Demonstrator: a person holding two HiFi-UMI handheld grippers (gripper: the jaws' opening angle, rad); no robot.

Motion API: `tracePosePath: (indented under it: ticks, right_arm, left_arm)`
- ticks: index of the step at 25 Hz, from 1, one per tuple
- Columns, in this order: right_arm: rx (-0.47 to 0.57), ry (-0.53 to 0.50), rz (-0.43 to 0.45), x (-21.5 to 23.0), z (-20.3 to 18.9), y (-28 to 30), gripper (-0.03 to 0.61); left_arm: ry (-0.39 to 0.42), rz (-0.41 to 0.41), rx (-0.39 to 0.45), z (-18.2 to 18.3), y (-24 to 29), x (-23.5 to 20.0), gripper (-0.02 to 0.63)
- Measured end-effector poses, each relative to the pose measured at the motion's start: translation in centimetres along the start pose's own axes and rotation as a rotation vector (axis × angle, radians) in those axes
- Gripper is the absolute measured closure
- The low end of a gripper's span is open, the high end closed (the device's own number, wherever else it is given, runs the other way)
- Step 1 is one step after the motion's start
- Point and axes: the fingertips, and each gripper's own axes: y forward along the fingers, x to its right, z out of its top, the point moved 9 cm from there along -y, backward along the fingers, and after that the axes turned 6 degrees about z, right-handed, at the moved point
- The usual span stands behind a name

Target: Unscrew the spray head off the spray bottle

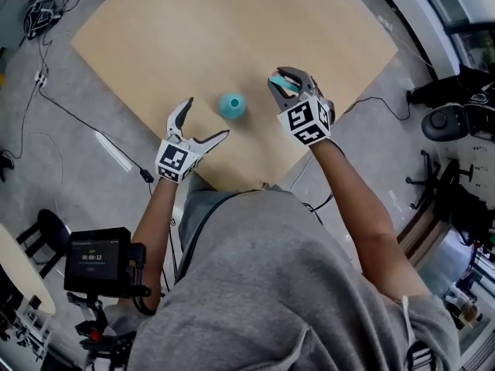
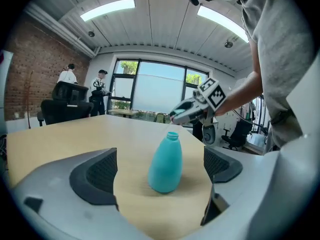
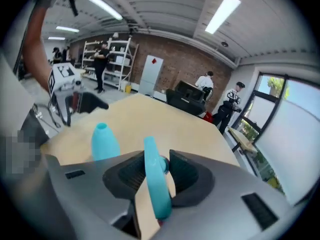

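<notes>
the teal spray bottle [image 1: 232, 106] stands upright on the table [image 1: 193, 37], neck bare. it looks like light, slick plastic that tips easily, so grip its belly. my right claw [image 1: 285, 85] pinches the spray head [image 3: 156, 184]. my left claw [image 1: 206, 120] is spread, touching nothing.

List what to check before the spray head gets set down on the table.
1. Spray head off the bottle: ok. The bottle's neck stands open.
2. Right gripper holding the spray head: ok. Its jaws are closed on it.
3. Left gripper free of the bottle: ok. Its jaws stand wide apart and neither pad touches the bottle.
4. Bottle upright on the table: ok.
5. Room to put the head down: ok. Bare tabletop shows all around the bottle.
6. Liquid in the bottle: cannot tell. The bottle is opaque.
</notes>
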Motion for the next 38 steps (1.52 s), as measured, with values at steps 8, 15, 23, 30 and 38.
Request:
tracePosePath:
  ticks: [8,15,23,30,38]
  right_arm:
    - [-0.11,-0.247,0.065,-5.7,-6.3,8.1,0.446]
    - [-0.121,-0.306,0.221,-10.4,-8.3,6.5,0.437]
    - [-0.123,-0.308,0.308,-14.1,-8.9,7.5,0.305]
    - [-0.083,-0.221,0.184,-8.0,-13.5,1.6,0.293]
    - [0.318,0.313,-0.116,-5.3,0.2,-12.0,0.379]
  left_arm:
    - [-0.035,0.073,-0.013,-1.5,-3.6,-1.0,0.094]
    - [-0.022,0.134,-0.036,1.9,-7.6,5.1,0.094]
    - [-0.055,0.201,-0.003,1.2,-10.5,6.2,0.094]
    - [-0.09,0.216,0.044,2.9,-7.6,9.9,0.094]
    - [-0.013,0.181,0.221,10.8,-15.1,5.5,0.19]
